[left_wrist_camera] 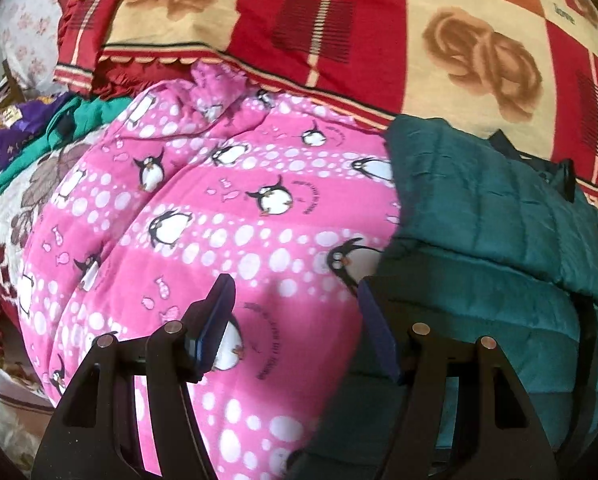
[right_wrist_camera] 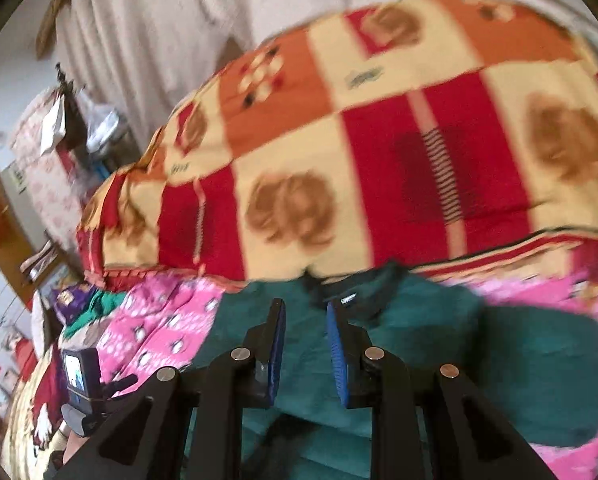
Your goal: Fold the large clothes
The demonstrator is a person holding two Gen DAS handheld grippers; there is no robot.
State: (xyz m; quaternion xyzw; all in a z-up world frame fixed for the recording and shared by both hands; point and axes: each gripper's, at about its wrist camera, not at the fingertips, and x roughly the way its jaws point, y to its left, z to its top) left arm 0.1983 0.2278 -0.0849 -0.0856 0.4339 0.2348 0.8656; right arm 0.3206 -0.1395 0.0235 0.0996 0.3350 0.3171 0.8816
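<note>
A teal quilted jacket [left_wrist_camera: 499, 220] lies flat on a pink penguin-print blanket [left_wrist_camera: 219, 220]. My left gripper [left_wrist_camera: 295, 284] hovers open over the pink blanket just left of the jacket's edge. Its right finger is beside the teal fabric and nothing is between the pads. In the blurred right wrist view the jacket [right_wrist_camera: 419, 320] shows its dark collar at the far end. My right gripper [right_wrist_camera: 305, 306] hangs above the jacket, pointing toward that collar. Its blue pads stand a narrow gap apart with nothing caught between them.
A red, cream and orange checked blanket [left_wrist_camera: 379, 40] is heaped behind the jacket. Purple and green clothes [left_wrist_camera: 27, 128] lie at the far left. A pale curtain [right_wrist_camera: 159, 20] hangs behind the bed [right_wrist_camera: 27, 420]. The camera on the other gripper [right_wrist_camera: 79, 376] shows at lower left.
</note>
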